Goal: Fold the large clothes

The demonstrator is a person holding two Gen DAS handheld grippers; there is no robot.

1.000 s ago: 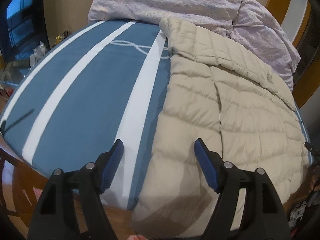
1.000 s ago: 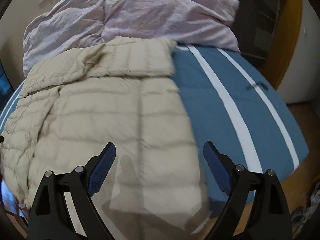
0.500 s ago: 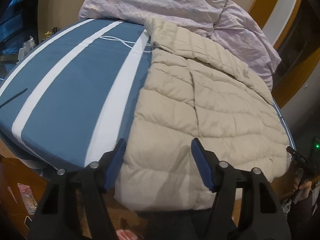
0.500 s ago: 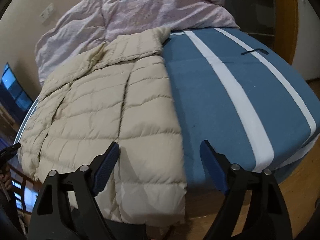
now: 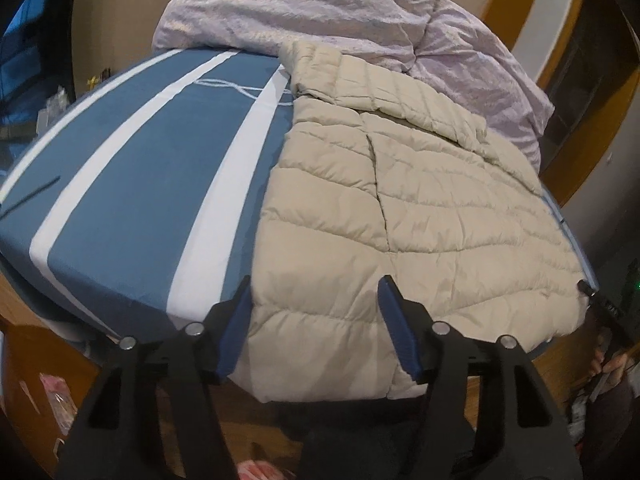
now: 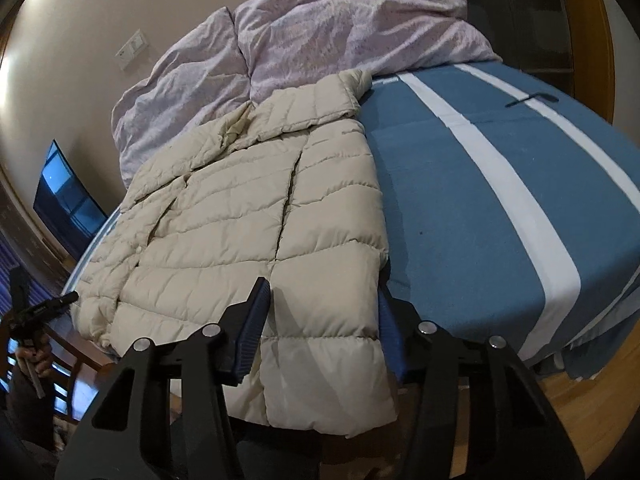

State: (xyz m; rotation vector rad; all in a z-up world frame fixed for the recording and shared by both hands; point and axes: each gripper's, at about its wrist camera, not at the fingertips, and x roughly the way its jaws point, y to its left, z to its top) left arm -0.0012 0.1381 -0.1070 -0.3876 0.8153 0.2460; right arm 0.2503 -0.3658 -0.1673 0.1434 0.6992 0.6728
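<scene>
A beige quilted puffer jacket [image 5: 400,208] lies spread flat on a blue bed with white stripes [image 5: 132,184]. Its hem hangs over the near bed edge. It also shows in the right wrist view [image 6: 248,232]. My left gripper [image 5: 316,320] is open, its blue pads either side of the jacket's hem corner, holding nothing. My right gripper [image 6: 324,320] is open over the hem near the jacket's right edge, and is empty. The far tip of the other gripper shows at the jacket's far side in each view [image 5: 588,290] [image 6: 60,302].
A crumpled lilac duvet [image 5: 320,8] is heaped at the head of the bed [image 6: 480,208], touching the jacket's collar. A wooden floor [image 6: 580,412] lies below the bed edge. A dark window [image 6: 64,196] is at the left.
Both grippers have drawn back and lower toward the foot of the bed. The jacket's hem now sits between each gripper's open fingers. The jacket has not moved.
</scene>
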